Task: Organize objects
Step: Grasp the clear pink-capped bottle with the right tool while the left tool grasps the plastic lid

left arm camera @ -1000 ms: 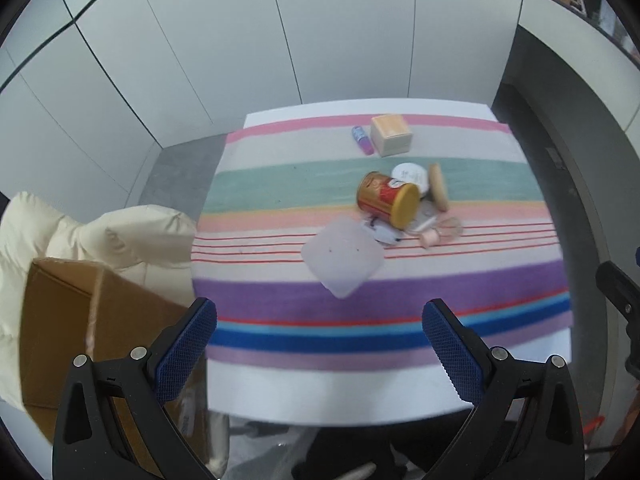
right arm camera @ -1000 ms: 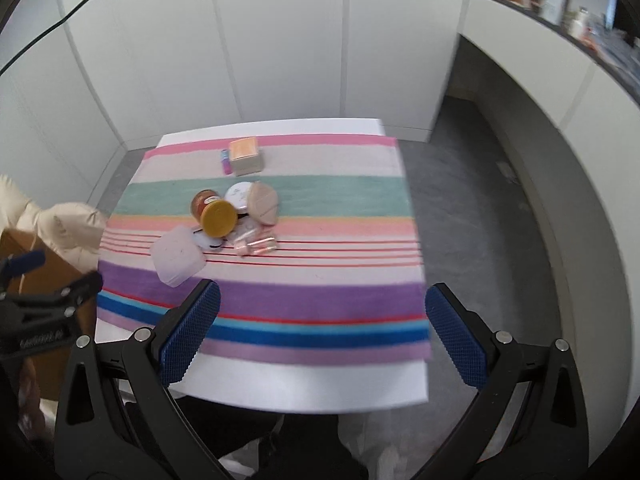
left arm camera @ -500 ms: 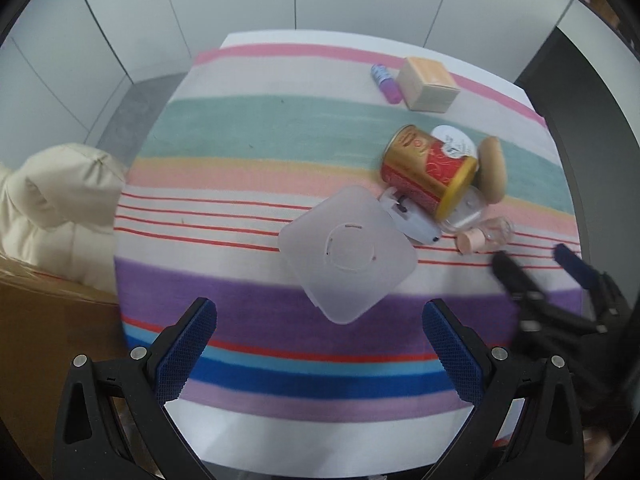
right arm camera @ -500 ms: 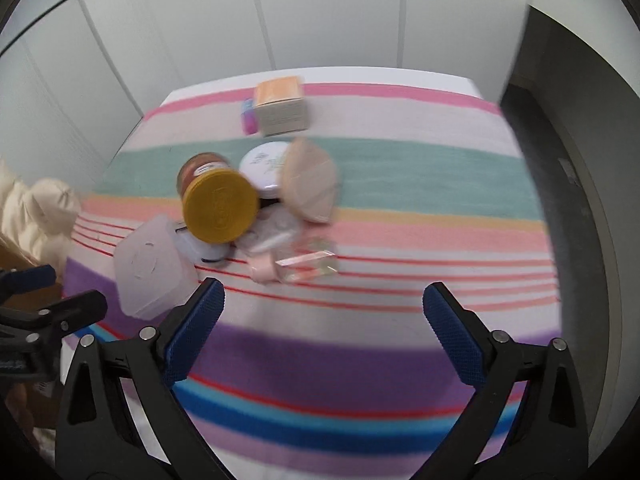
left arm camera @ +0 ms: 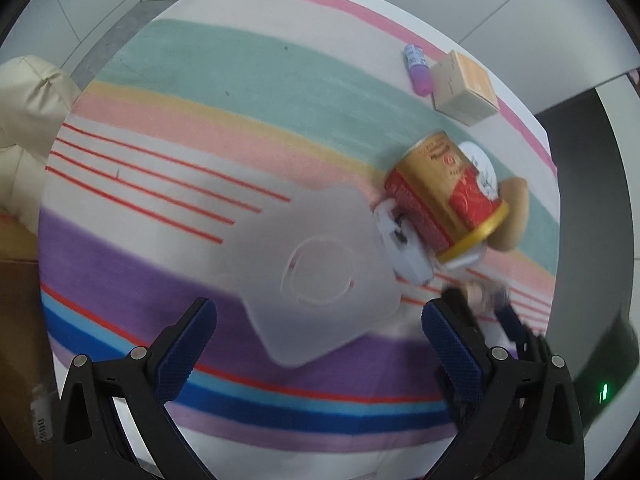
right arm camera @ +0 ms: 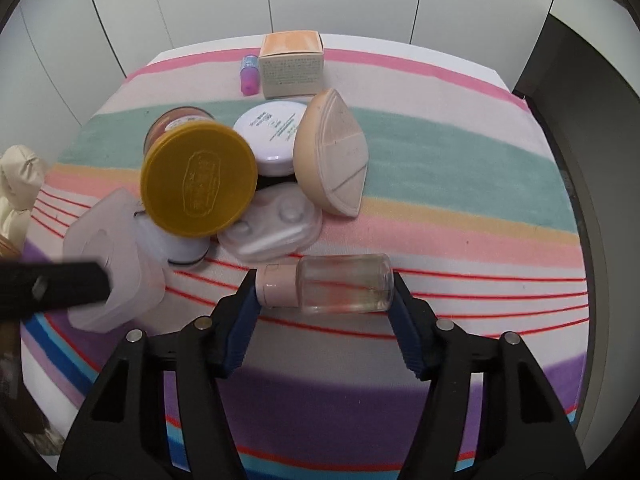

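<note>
A small clear bottle with a pink cap [right arm camera: 344, 290] lies sideways on the striped cloth [right arm camera: 440, 152]. My right gripper [right arm camera: 325, 292] is closing on it, with its blue pads meeting the cap end and the base end. My left gripper [left arm camera: 318, 312] hangs open over a translucent square box [left arm camera: 316, 272], which lies flat between its fingers without touching them. In the right wrist view that box [right arm camera: 116, 276] sits at the left, partly behind the left gripper's blurred black finger [right arm camera: 52, 284]. In the left wrist view the right gripper [left arm camera: 480, 308] shows as a blur at the lower right.
A red-and-gold can [left arm camera: 444, 196] with a yellow lid [right arm camera: 198, 180] lies tipped in the cluster. Beside it are a white compact [right arm camera: 272, 128], a beige puff [right arm camera: 332, 156] and a white case [right arm camera: 272, 228]. A beige carton [right arm camera: 292, 60] and purple tube [right arm camera: 248, 74] sit far back. A cream jacket [left arm camera: 28, 108] is left.
Both grippers came down close to the table. The right gripper's fingers narrowed from wide open onto the clear bottle. The left gripper turned and now hovers over the translucent box.
</note>
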A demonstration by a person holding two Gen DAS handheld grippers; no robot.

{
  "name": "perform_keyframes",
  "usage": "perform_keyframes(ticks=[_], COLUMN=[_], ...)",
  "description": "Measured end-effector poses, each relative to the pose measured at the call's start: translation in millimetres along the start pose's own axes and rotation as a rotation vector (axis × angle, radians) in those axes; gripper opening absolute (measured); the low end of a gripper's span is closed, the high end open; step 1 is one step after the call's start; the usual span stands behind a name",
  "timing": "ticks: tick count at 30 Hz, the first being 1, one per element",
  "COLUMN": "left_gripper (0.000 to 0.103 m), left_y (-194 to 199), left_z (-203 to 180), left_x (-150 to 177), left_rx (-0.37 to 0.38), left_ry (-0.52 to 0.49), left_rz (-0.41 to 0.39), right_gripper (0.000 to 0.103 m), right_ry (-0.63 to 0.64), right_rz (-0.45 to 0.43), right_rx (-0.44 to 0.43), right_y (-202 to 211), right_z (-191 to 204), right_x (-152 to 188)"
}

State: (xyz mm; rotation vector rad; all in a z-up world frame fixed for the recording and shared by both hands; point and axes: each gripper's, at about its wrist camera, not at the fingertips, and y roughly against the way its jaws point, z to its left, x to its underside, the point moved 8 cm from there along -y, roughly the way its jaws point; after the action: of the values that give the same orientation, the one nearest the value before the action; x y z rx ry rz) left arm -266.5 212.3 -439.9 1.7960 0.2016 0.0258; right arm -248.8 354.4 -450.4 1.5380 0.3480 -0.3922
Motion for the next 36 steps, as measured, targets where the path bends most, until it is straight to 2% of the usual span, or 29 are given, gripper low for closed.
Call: perform_keyframes(ticks=[3,7,10,13,23,32,34,36], left_gripper=[0.103,0.103,0.102,0.094,0.092,0.092,0.092,0.092], left_y=[-11,-27,-32,-35,-36,-5,11,32], left_z=[-2,-1,-6,-8,4,-9,-11,-11], left_x=[-8,-7,-3,2,27,47,48,21], left_rx=[-0.061,-0.092,-0.155,-0.235,-0.228,-0.247,-0.237,-0.23], left_ry=[0.008,0.025,-0.029,-0.104,-0.144,-0.283,-0.292,-0.299], left_rz=[-0.016,-0.004,-0.044,-0.097,-0.101,-0.163,-0.176,-0.183], right_gripper=[0.064,0.064,0.064,0.064,0.063,0.063,0.063,0.063], right_ry=[-0.012,-0.029,-0.034,-0.041,-0.094,-0.106,-0.12,-0.13], right_rz=[0.008,0.022,0.023,0.033,0.033,0.051,0.056,0.054], right_rx=[-0.016,-0.027,-0.024,-0.021,-0.001,0.057,0.055,0.052], right_y=[3,6,7,7,26,45,52,61], right_z=[-4,-7,-8,-10,-19,-29,-31,-34], right_x=[5,12,16,18,12,3,1,-3])
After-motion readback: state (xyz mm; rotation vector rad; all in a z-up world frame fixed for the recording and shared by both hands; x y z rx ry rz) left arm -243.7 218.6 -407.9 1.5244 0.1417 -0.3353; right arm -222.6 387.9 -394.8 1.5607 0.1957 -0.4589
